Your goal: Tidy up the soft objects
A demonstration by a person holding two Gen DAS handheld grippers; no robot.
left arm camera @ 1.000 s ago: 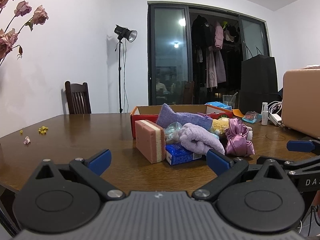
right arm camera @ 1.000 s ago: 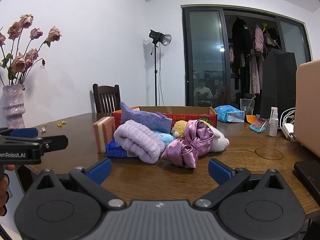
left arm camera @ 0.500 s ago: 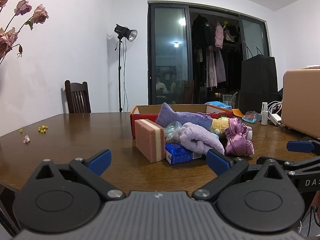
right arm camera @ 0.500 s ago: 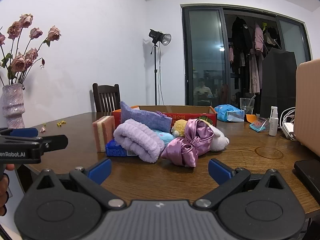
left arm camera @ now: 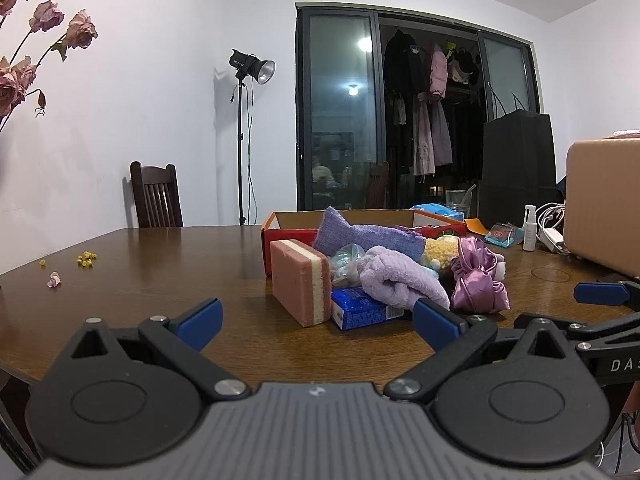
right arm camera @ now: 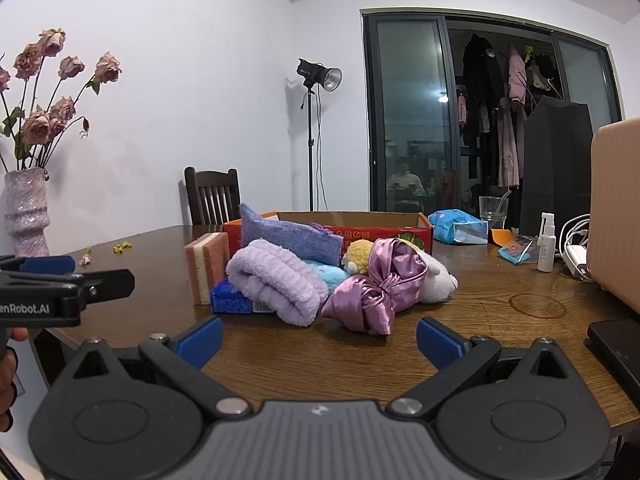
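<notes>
- We hold two grippers, one in each hand, both low at the near edge of the wooden table (left arm camera: 160,264). The left gripper (left arm camera: 316,320) has its two blue-padded fingers spread wide with nothing between them.
- The right gripper (right arm camera: 320,338) is likewise spread wide and empty; its two blue fingertips (right arm camera: 200,340) sit short of the pile without touching it.
- The soft things lie in one heap at the middle of the table, just in front of one red cardboard box (right arm camera: 400,232) with an open top.
- We count one pink sponge (left arm camera: 300,280) with a cream layer, standing on its edge at the heap's left end.
- One blue packet (left arm camera: 356,308) lies flat beside the sponge, and one rolled lilac towel (right arm camera: 276,280) rests partly on top of it.
- One purple knitted cloth (right arm camera: 288,232) leans against the box front behind the towel.
- One shiny pink satin bundle (right arm camera: 376,284) sits at the right end, touching one white plush toy (right arm camera: 436,280) and one yellow fuzzy toy (right arm camera: 360,256).
- One light blue soft item (right arm camera: 324,274) shows between towel and satin; what it is we cannot tell.
- One clear plastic bag (left arm camera: 344,260) is tucked behind the sponge.
- To the left stands one pink vase (right arm camera: 26,212) of dried roses; a few fallen petals (left arm camera: 86,259) lie on the table.
- At the right we see one white spray bottle (right arm camera: 546,244) and one tan case (right arm camera: 616,208).
</notes>
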